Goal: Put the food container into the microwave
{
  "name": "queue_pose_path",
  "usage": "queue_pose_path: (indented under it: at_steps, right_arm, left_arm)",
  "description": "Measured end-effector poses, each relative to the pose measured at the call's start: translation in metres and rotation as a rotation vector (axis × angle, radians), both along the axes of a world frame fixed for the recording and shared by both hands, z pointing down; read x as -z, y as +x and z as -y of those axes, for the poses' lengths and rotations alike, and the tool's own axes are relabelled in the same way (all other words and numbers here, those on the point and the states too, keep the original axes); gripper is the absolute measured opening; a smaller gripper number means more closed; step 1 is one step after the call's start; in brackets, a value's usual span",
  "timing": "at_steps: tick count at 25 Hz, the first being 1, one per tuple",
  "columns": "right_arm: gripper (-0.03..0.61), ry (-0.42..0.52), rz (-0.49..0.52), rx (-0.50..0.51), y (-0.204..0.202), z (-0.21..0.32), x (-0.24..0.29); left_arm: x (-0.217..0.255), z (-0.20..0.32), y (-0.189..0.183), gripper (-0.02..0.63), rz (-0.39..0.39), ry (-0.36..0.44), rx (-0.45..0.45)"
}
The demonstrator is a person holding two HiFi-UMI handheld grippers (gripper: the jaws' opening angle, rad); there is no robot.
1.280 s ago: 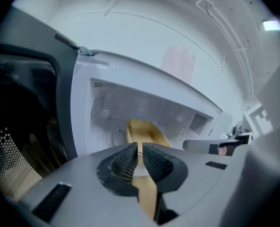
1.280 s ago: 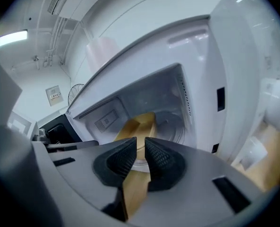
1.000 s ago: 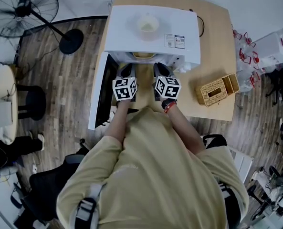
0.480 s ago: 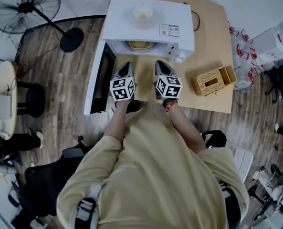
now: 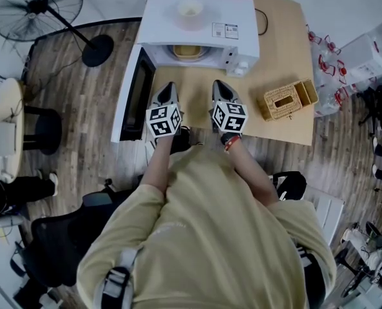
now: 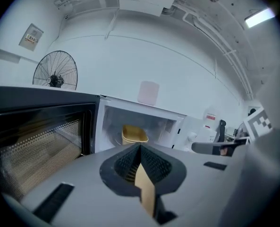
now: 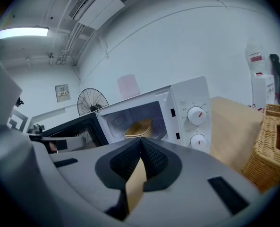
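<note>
The left gripper (image 6: pixel 140 146) has its jaws together with nothing between them; only a sliver of the light wooden desk (image 5: pixel 281 63) shows through the gap behind the tips. The right gripper (image 7: pixel 140 141) is likewise closed and empty. Both hover side by side over the desk, aimed at the open front of the white microwave oven (image 5: pixel 203 18). The yellowish plastic food container (image 7: pixel 139 128) sits well inside the cavity, apart from both grippers.

The placing itself looks done, so what probably remains is the dark-glass microwave door (image 5: pixel 134 95), swung wide at the left. To do that well, the left gripper should push on the door's outer face near its free edge and swing it smoothly until it latches. The right gripper should keep clear of the opening.
</note>
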State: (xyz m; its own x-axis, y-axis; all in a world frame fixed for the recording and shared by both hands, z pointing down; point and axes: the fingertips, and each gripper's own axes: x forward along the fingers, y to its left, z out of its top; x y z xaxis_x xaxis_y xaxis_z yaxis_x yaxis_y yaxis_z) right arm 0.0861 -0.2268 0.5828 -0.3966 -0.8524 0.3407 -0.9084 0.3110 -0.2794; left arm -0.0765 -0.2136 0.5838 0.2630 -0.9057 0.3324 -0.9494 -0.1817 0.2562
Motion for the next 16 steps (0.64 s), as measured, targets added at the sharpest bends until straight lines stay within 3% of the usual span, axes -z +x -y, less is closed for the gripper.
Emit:
queue_pose_path:
  at_steps: [16]
  right_arm:
    - [0.023, -0.021, -0.018, 0.053, -0.024, 0.015, -0.011]
  left_arm:
    - [-0.008, 0.017, -0.018, 0.019, 0.032, -0.029, -0.006]
